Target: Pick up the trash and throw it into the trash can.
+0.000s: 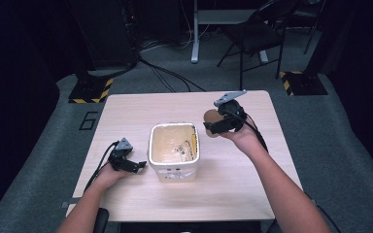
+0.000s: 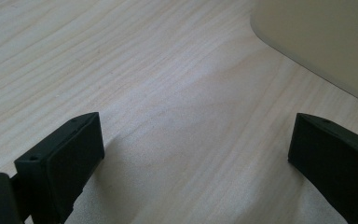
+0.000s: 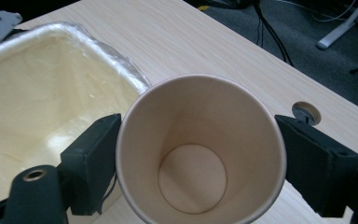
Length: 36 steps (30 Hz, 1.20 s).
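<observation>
Table (image 1: 233, 194) of pale wood grain carries a square white plastic bin (image 1: 174, 150) near its middle, lined with a thin clear bag that folds over the rim; the inside looks yellowish, with some printed marks low on one wall.

The right hand-held gripper (image 1: 217, 127) hangs above the table just right of the bin's far corner, raised off the surface, with its grey three-cornered plate on top. It is clenched on a tan paper cup (image 1: 211, 121). In the right gripper view the two black jaws press the cup (image 3: 200, 149) from either side at its rim, and the camera looks straight down into the empty cup to its round bottom. The lined bin (image 3: 51, 116) sits just beside it, and a small round metal fitting (image 3: 306, 113) is set into the tabletop beyond the far jaw.

The left hand-held gripper (image 1: 135, 165) rests low at the bin's left side, close to the wall. Its jaws stand wide apart with bare wood between them, released and grasping nothing; the bin's rounded corner (image 2: 326, 42) is near, apart from the jaws.

A folding chair (image 1: 257, 34) and floor cables (image 1: 165, 73) lie beyond the table.
</observation>
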Tool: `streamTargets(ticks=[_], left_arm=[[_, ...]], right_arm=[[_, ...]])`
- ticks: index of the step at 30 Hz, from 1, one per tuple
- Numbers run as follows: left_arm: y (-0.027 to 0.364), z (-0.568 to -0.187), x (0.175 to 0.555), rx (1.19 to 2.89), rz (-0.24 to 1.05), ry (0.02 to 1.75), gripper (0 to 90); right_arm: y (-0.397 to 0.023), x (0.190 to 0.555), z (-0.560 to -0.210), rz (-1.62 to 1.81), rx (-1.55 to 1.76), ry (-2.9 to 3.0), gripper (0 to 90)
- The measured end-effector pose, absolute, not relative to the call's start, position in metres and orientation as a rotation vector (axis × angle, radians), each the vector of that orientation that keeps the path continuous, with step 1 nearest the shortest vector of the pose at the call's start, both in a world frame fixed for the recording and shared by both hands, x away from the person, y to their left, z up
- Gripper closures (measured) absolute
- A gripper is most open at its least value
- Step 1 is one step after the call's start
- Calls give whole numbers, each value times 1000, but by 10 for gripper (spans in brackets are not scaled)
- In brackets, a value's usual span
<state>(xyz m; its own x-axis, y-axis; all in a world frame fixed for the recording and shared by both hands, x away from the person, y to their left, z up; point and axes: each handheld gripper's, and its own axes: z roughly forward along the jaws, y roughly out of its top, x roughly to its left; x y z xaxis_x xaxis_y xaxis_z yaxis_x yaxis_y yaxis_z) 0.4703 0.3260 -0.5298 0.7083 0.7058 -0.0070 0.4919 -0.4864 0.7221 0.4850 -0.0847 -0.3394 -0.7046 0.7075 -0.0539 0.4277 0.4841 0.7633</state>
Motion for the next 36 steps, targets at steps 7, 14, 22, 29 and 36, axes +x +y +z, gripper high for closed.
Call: streamTargets(ticks=[7,14,22,29,36], left_arm=[[326,-530,470,2185,378,907,32],[326,-530,470,2185,378,907,32],[326,-530,470,2185,378,907,32],[326,-530,470,2184,378,908,33],[326,-530,470,2184,378,908,33]], right_arm=[[-79,478,-320,1102,898,2380,175],[-71,472,-309,1106,850,2400,176],[-60,465,-300,1137,792,2414,177],[-49,462,-298,1149,759,2439,177],[-35,456,-300,1160,713,2469,176]])
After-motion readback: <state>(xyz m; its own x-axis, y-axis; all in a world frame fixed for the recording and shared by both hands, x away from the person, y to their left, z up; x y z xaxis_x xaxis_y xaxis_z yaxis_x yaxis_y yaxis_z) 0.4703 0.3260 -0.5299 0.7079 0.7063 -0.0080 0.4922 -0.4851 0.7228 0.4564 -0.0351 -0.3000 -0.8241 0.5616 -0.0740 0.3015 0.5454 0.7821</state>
